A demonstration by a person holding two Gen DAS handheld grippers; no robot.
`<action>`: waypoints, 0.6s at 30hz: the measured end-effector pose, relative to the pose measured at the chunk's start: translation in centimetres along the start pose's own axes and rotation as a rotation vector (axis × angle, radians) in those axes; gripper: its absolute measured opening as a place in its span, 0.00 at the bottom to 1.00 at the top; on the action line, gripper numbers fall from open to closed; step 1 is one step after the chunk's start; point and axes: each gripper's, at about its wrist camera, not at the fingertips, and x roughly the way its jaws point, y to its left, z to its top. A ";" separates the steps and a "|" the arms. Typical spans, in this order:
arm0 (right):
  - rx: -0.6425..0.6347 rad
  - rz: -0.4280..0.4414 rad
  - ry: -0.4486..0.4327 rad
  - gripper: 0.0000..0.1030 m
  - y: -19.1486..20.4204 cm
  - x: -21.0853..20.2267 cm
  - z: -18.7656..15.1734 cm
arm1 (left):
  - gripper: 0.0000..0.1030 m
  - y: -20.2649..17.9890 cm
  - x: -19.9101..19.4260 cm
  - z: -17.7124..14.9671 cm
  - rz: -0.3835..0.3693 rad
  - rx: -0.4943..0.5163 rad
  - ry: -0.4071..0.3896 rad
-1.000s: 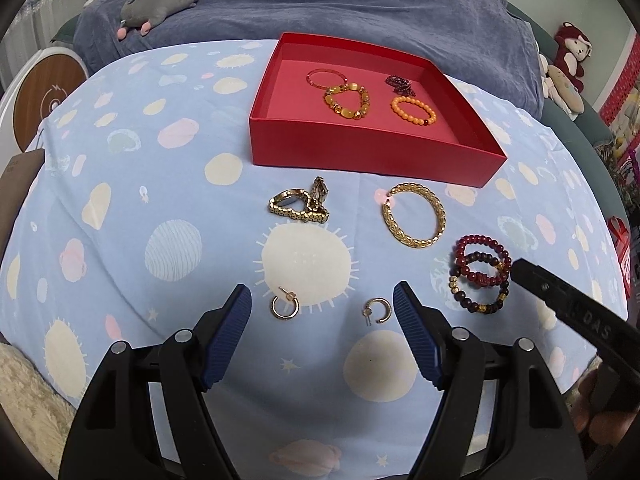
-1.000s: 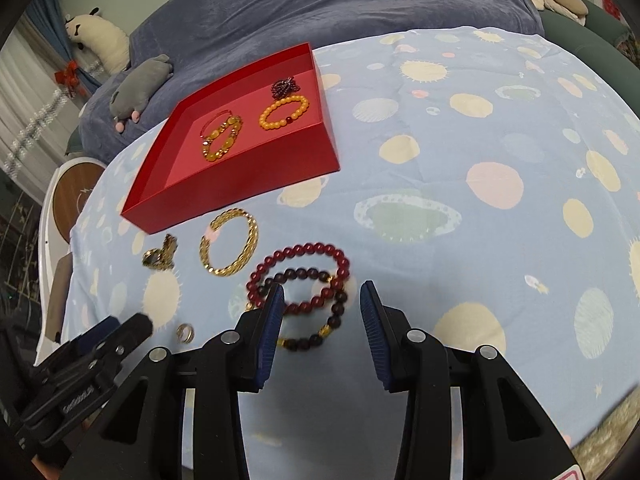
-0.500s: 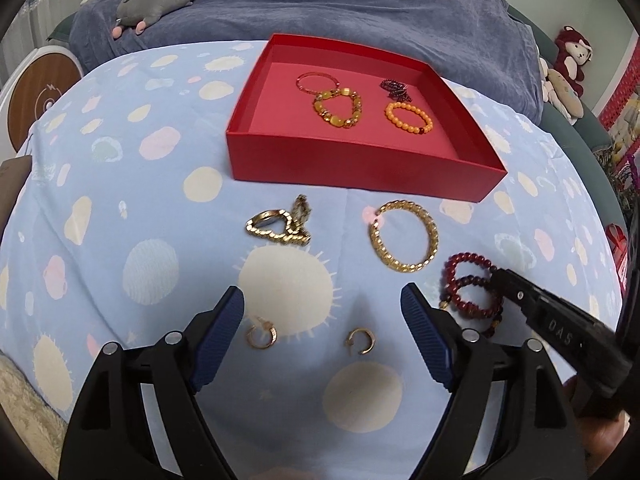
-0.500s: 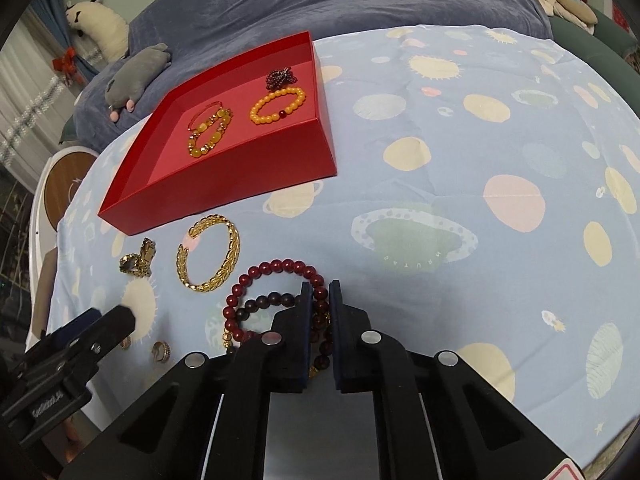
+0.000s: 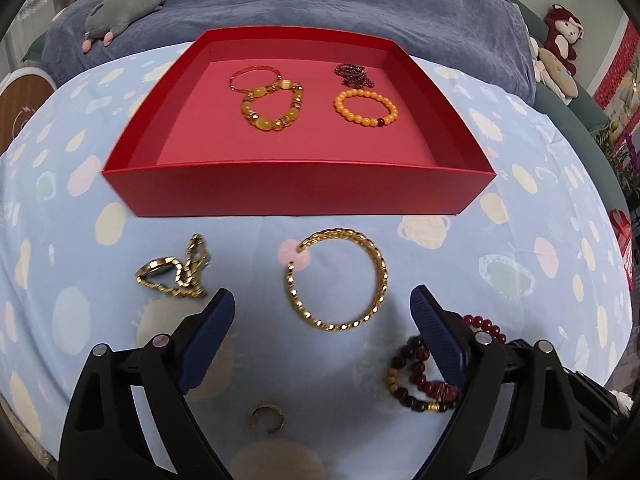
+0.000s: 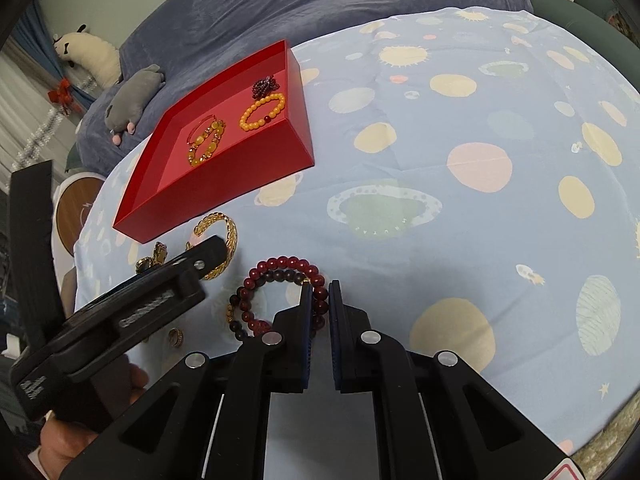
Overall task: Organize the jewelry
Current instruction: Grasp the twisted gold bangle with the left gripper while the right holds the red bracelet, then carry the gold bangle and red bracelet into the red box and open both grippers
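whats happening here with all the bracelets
A person is sorting jewelry into a red tray with a gripper in each hand. The right gripper is shut on the dark red bead bracelet lying on the blue cloth. The left gripper is opening over the gold chain bracelet, not touching it. Four pieces already sit in the tray; a gold watch and a small gold earring are still out.

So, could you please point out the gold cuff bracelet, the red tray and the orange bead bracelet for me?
gold cuff bracelet (image 5: 379, 276), left wrist view, right side of the band.
red tray (image 5: 296, 192), left wrist view, near outer wall.
orange bead bracelet (image 5: 362, 118), left wrist view, lower beads.
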 end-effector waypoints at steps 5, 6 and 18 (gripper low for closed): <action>0.020 0.021 0.002 0.07 -0.2 0.2 0.4 | 0.68 -1.0 0.9 0.1 0.047 0.057 -0.005; 0.023 0.023 0.002 0.07 -0.2 0.2 0.4 | 0.67 -1.1 1.0 0.1 0.055 0.067 -0.008; 0.035 0.054 -0.027 0.07 0.4 -1.2 1.4 | 0.51 -0.5 0.0 0.4 0.045 0.054 -0.013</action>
